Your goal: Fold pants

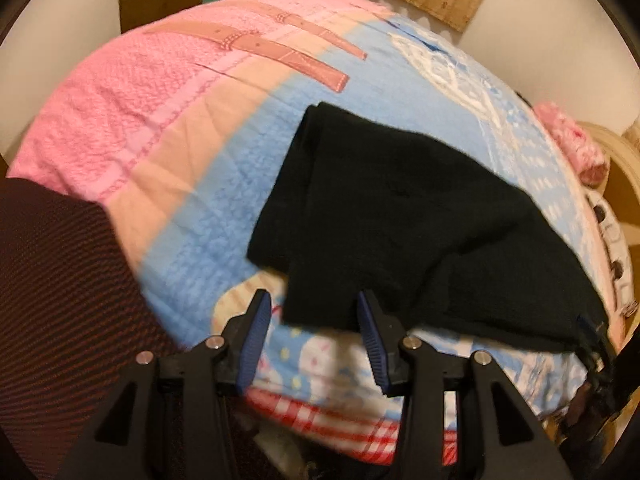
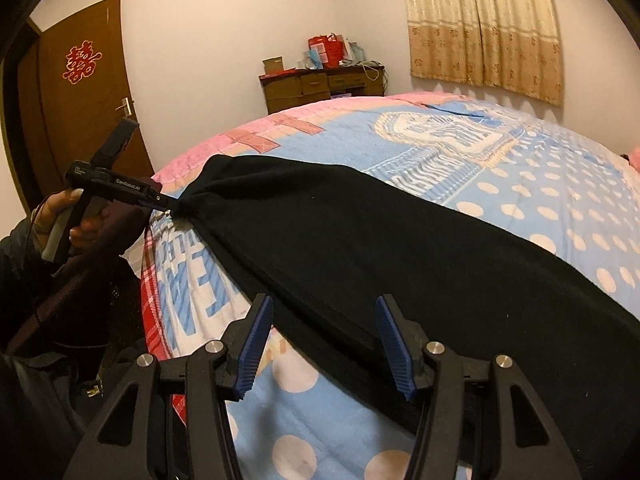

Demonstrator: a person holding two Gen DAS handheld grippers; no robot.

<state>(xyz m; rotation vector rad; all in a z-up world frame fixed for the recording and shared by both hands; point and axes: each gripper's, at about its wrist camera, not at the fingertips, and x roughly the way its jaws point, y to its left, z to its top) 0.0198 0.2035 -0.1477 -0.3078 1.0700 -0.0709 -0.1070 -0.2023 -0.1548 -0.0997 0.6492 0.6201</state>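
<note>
While the left hand-held gripper (image 1: 314,336) tilts steeply down over the bed's near edge, its blue pads stand well apart, released, pressing on nothing. The black pants (image 1: 400,208) lie flat on the bed (image 1: 160,140), folded lengthwise, running from mid-bed out toward the bed's right side. Their near hem sits just past the fingertips. A dark striped sleeve (image 1: 60,280) covers the bed's near left corner. The pink half of the bed is bare, with free room there.

As the right wrist view looks along the bed, the right hand-held gripper (image 2: 322,340) points shallowly down, jaws apart and released. The pants' long edge runs between its fingers without either pad touching it. Toward the bed's near left corner a hand (image 2: 80,220) holds the other gripper level, its tip meeting the pants' puckered end. From here I cannot tell whether it pinches the cloth. Beyond the bed's far side stand a dresser (image 2: 320,84) and a door (image 2: 80,100). The dotted blue cover is open.
</note>
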